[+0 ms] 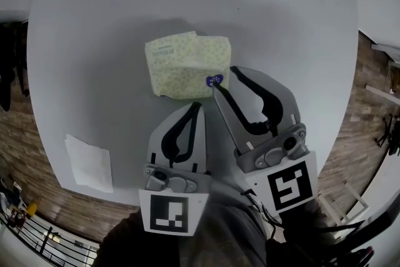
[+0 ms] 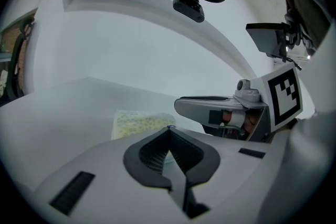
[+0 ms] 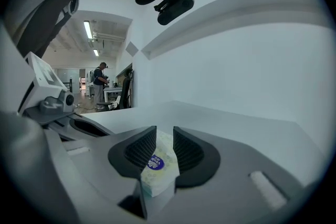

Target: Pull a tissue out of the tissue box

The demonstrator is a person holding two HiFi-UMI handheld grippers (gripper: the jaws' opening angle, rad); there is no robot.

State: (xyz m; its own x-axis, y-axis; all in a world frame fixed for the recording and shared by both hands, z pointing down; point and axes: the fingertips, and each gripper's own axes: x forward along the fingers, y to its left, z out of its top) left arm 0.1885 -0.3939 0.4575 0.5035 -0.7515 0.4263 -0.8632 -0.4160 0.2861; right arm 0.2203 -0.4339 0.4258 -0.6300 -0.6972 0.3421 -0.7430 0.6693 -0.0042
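A soft tissue pack, pale yellow-green with a small pattern, lies in the middle of the round white table. Its near right corner carries a blue label. My right gripper stands open at that corner, and the pack with its label shows through the gap between its jaws without the pads pressing on it. My left gripper is shut and empty, its tips just short of the pack's near edge. In the left gripper view the pack lies beyond my left gripper.
A loose white tissue lies flat near the table's front left edge. Wooden floor shows past the table's rim on both sides. A person stands far off in the room behind.
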